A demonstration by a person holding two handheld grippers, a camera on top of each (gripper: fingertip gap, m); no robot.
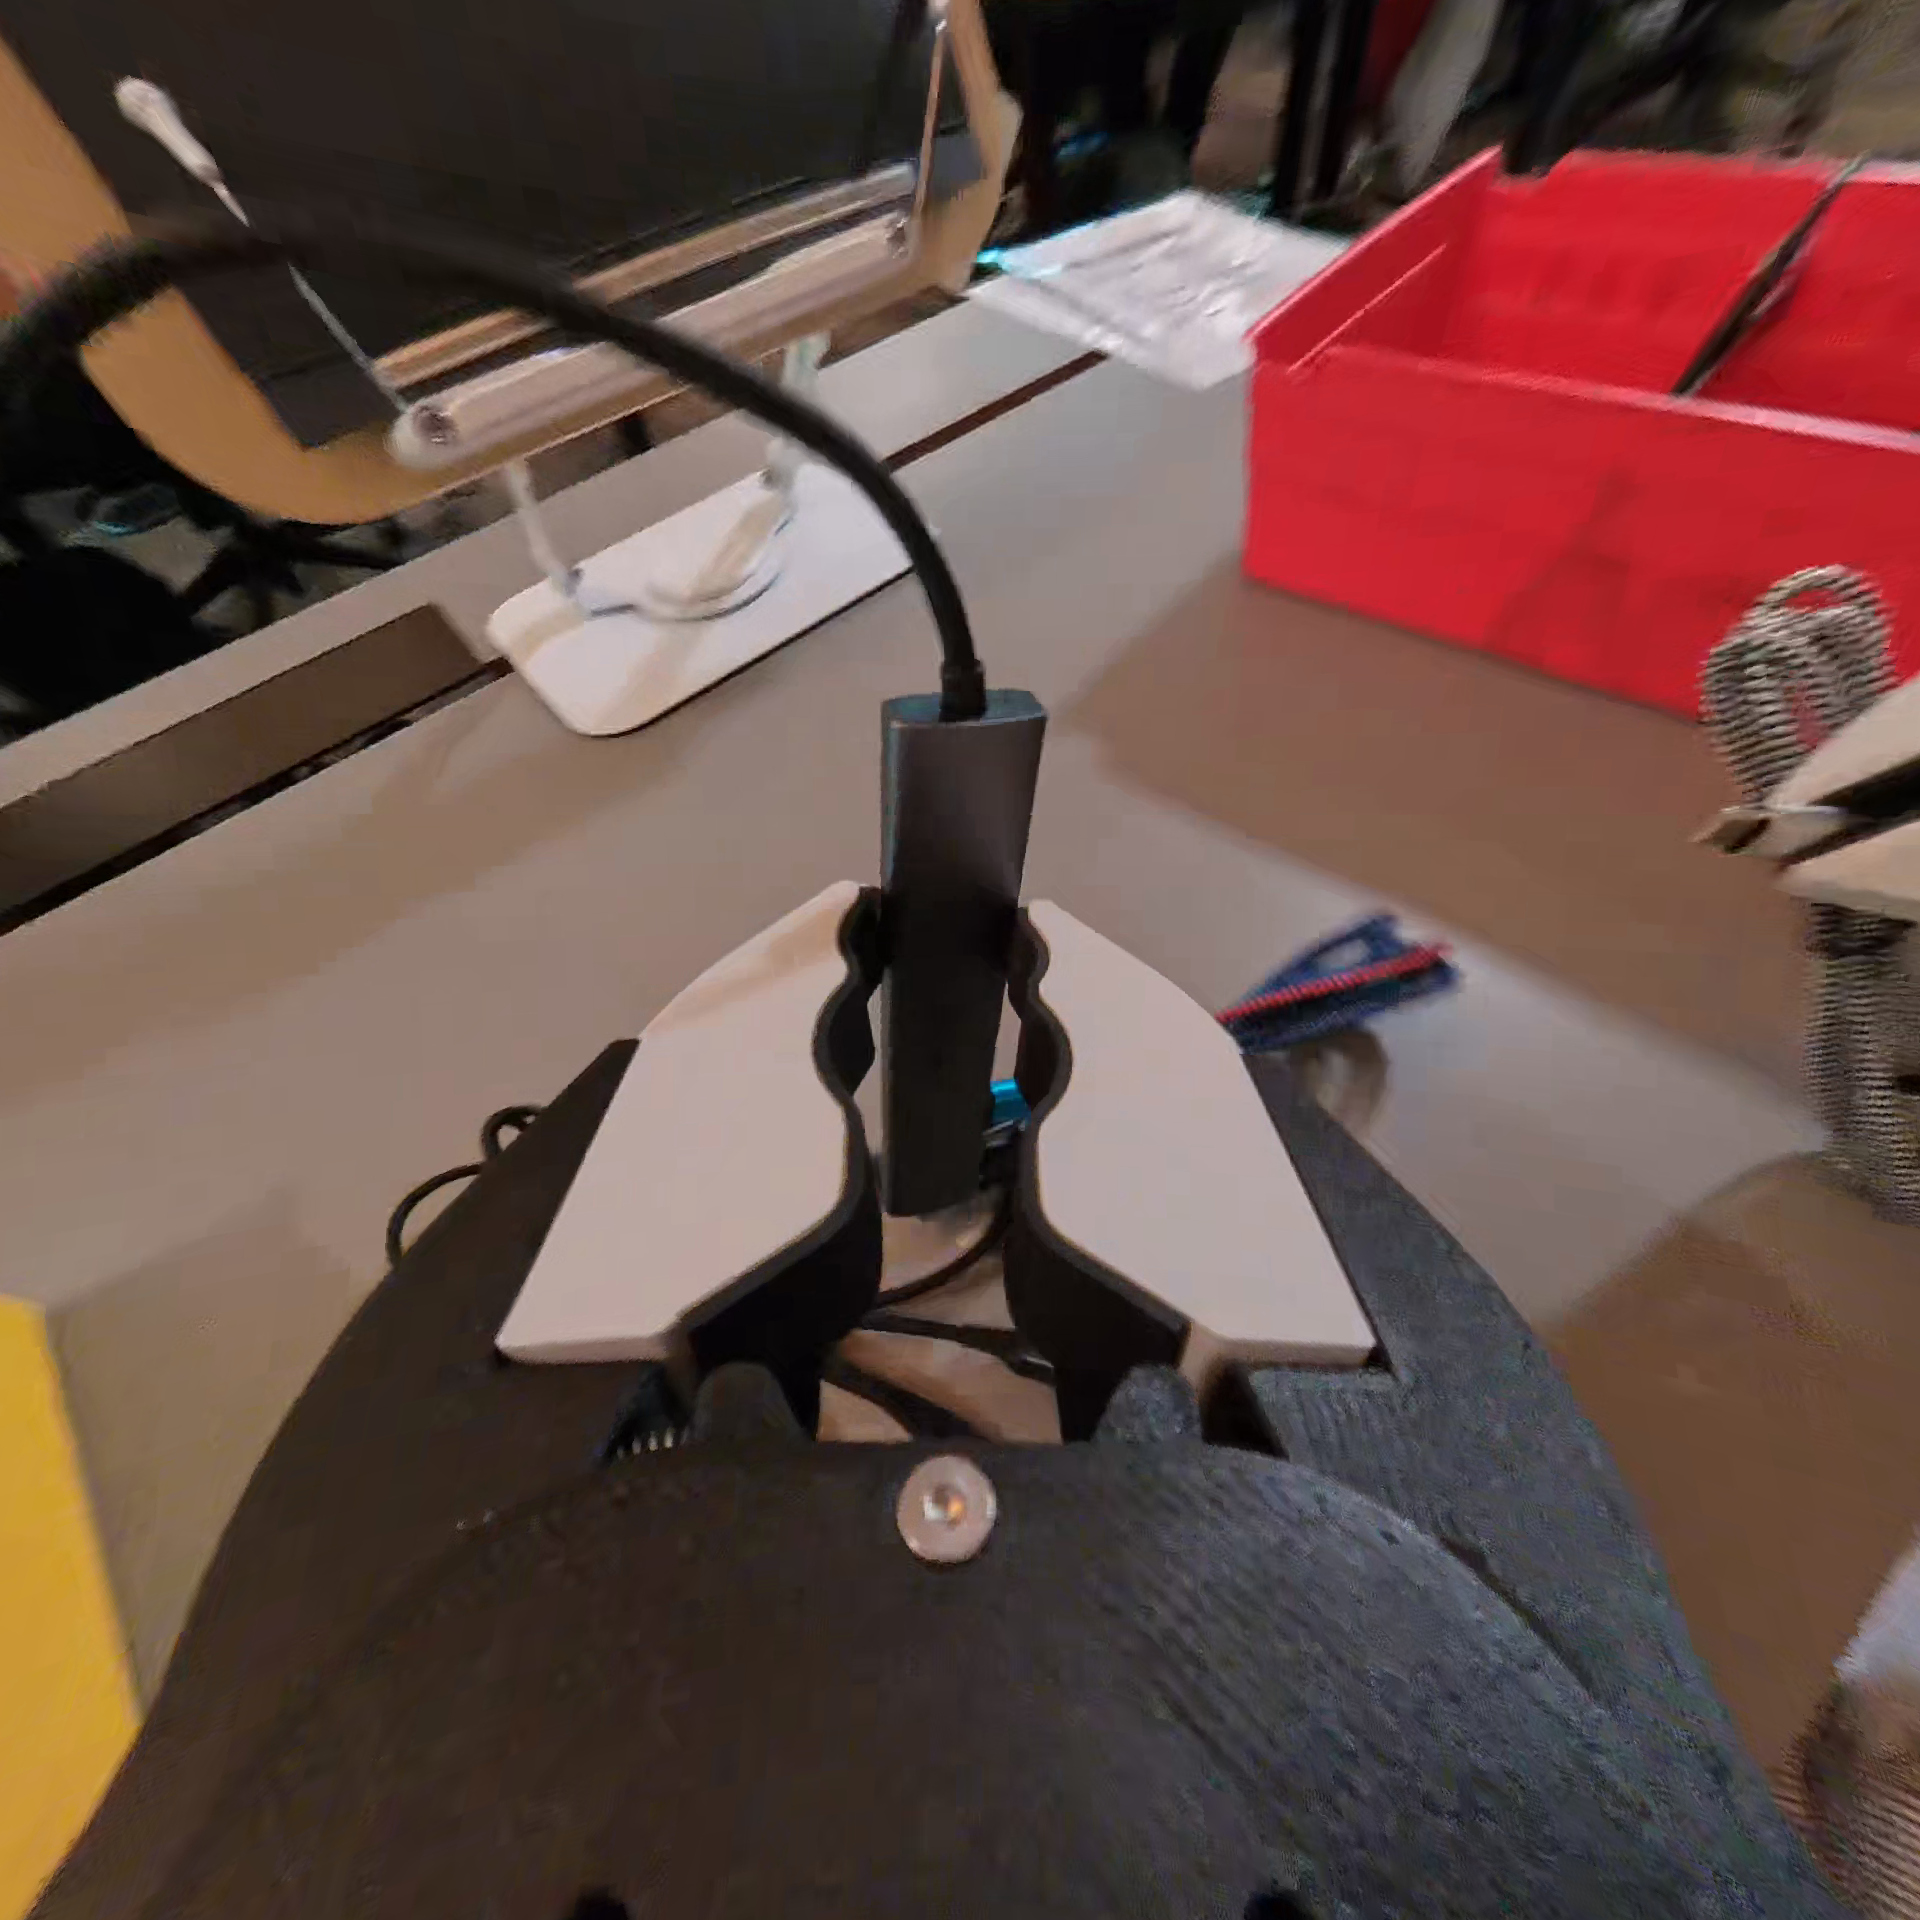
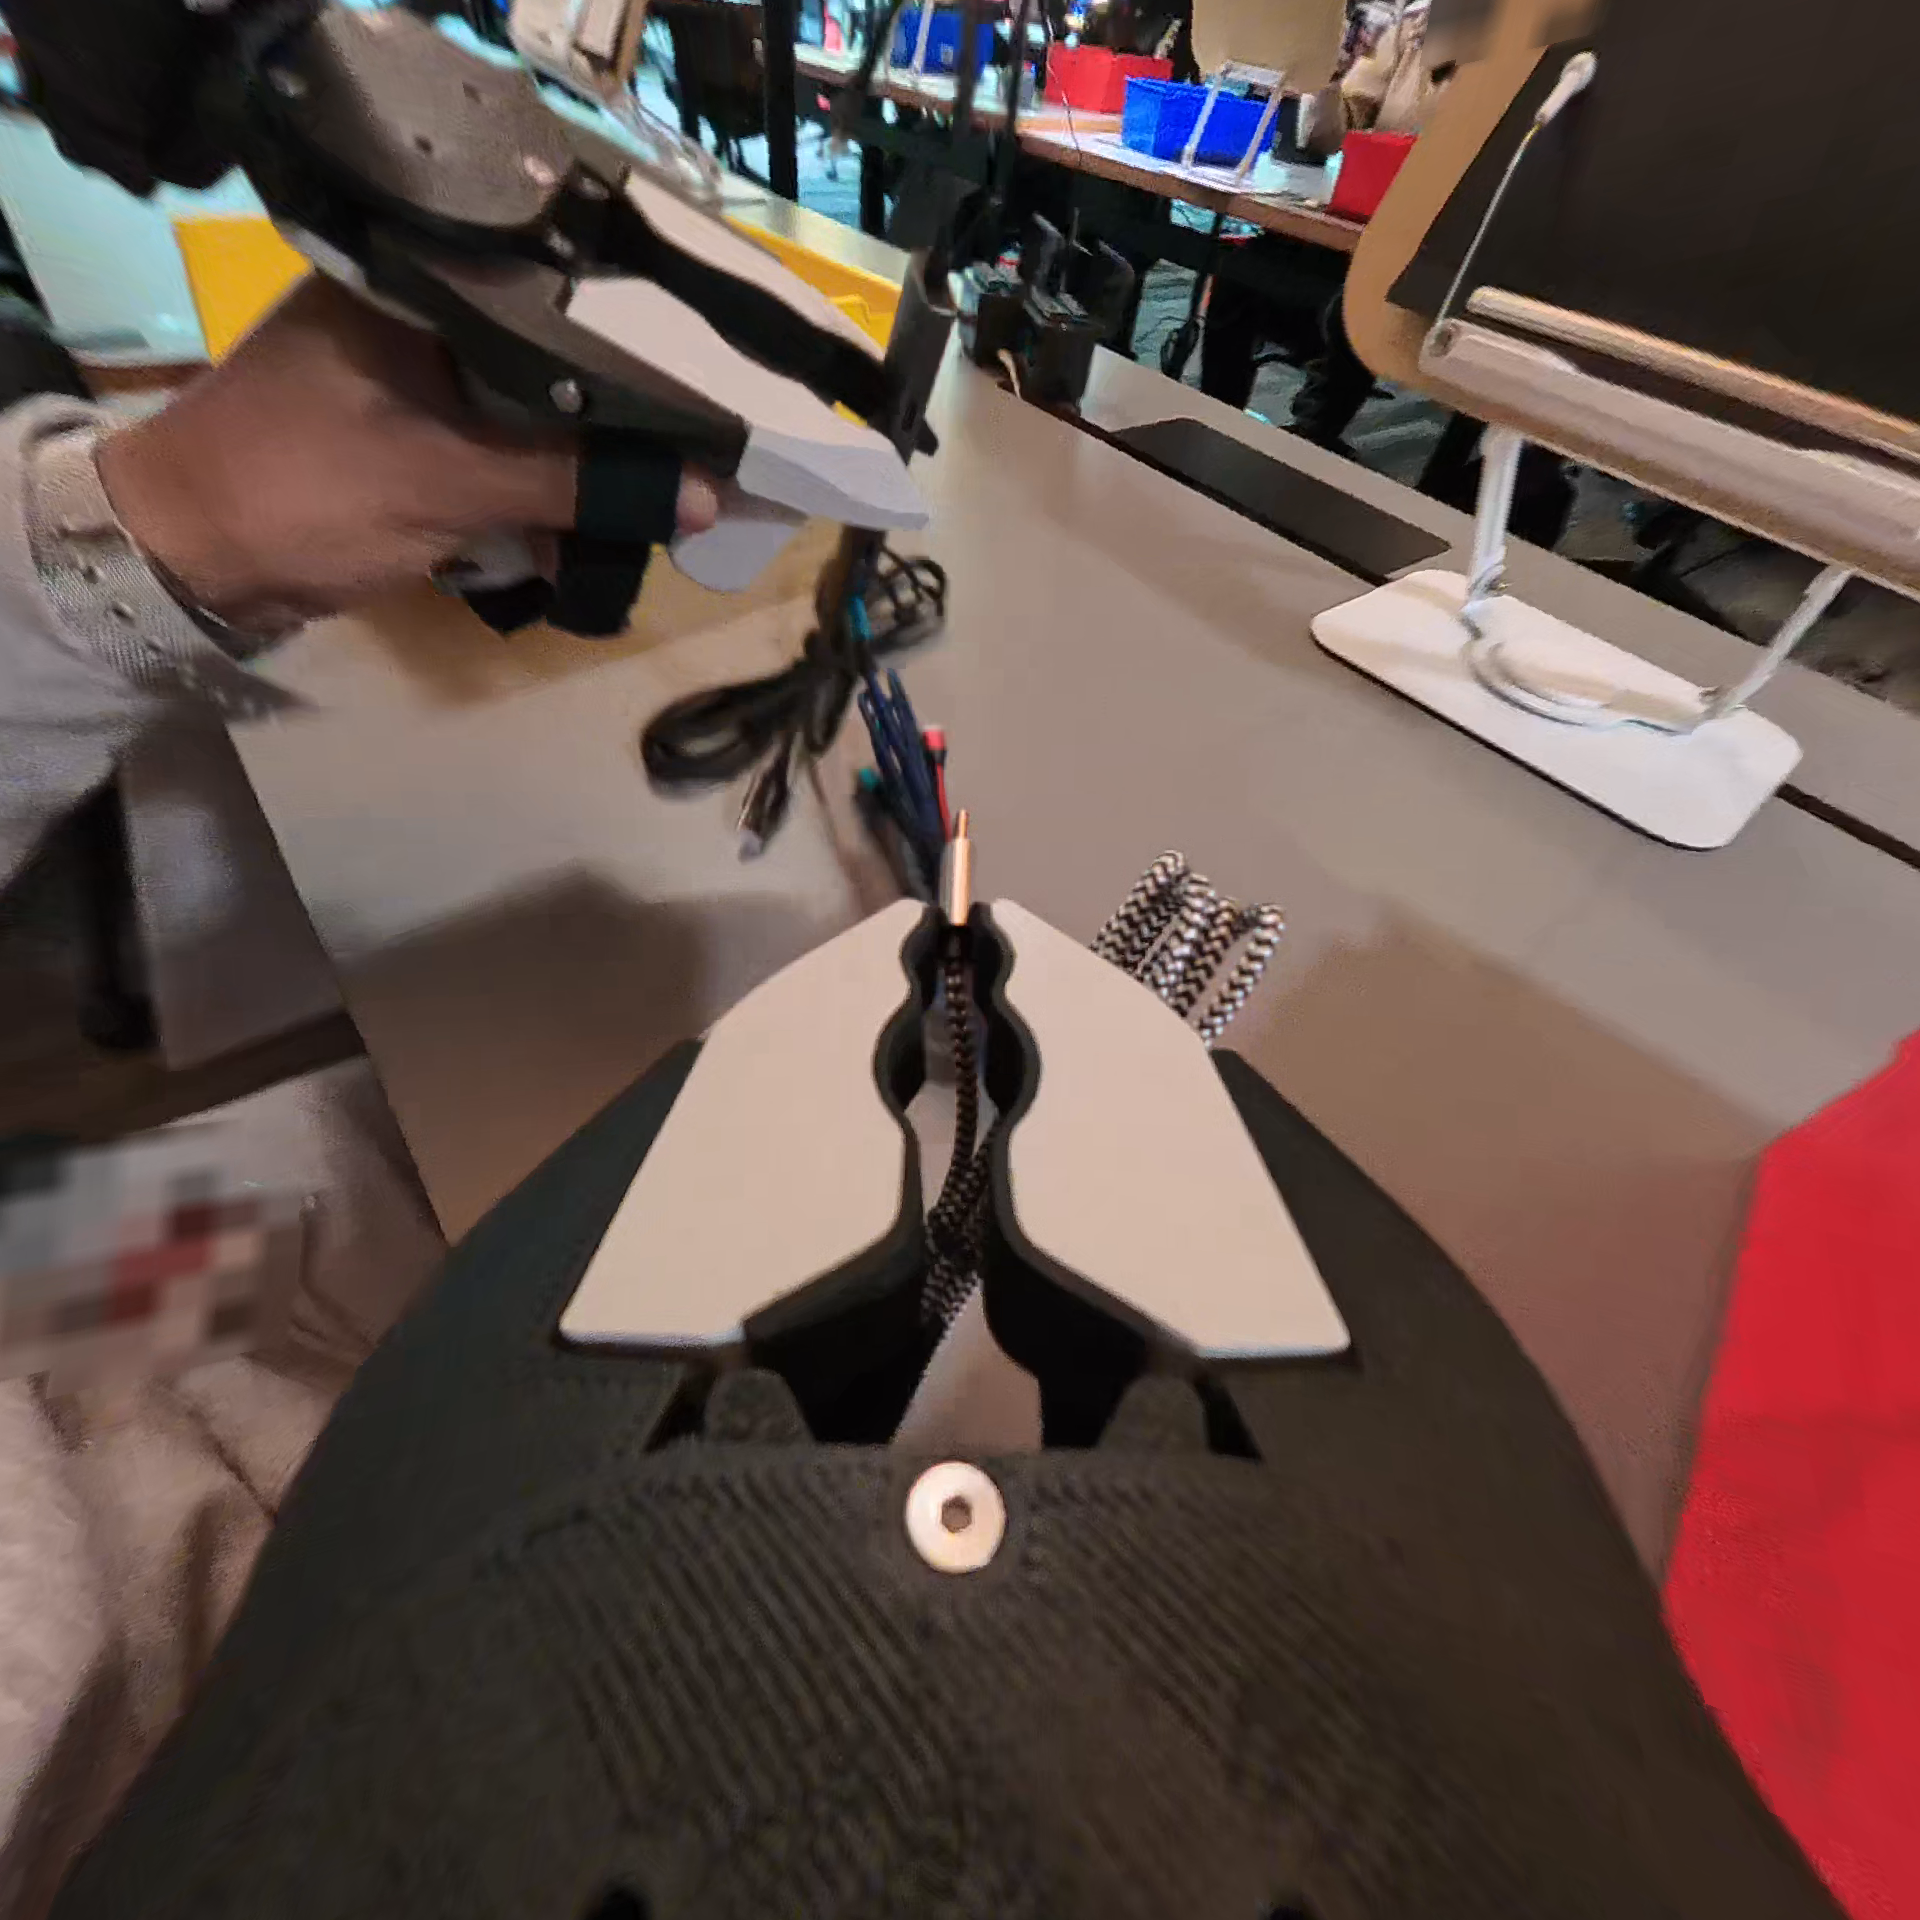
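Note:
My left gripper [image 1: 945,906] is shut on a dark grey slim adapter [image 1: 958,821], held upright above the grey table [image 1: 416,935]. The adapter's black cable [image 1: 727,353] arches up and to the left. My right gripper [image 2: 958,909] is shut on a black-and-white braided cable [image 2: 961,1091]. Its silver plug [image 2: 958,860] sticks out past the fingertips, and its loops [image 2: 1184,940] lie just right of the fingers. The right gripper also shows at the right edge of the left wrist view [image 1: 1766,821]. The left gripper [image 2: 904,457], held by a hand, shows upper left in the right wrist view.
A red divided bin [image 1: 1558,499] stands at the back right of the table. A white stand base [image 2: 1558,707] carries a dark screen. A black cable bundle [image 2: 748,717] and blue and red braided cables [image 1: 1340,982] lie on the table. A yellow object [image 1: 52,1558] is at the left. The gap from one gripper's tips to the other's is roughly 15 cm.

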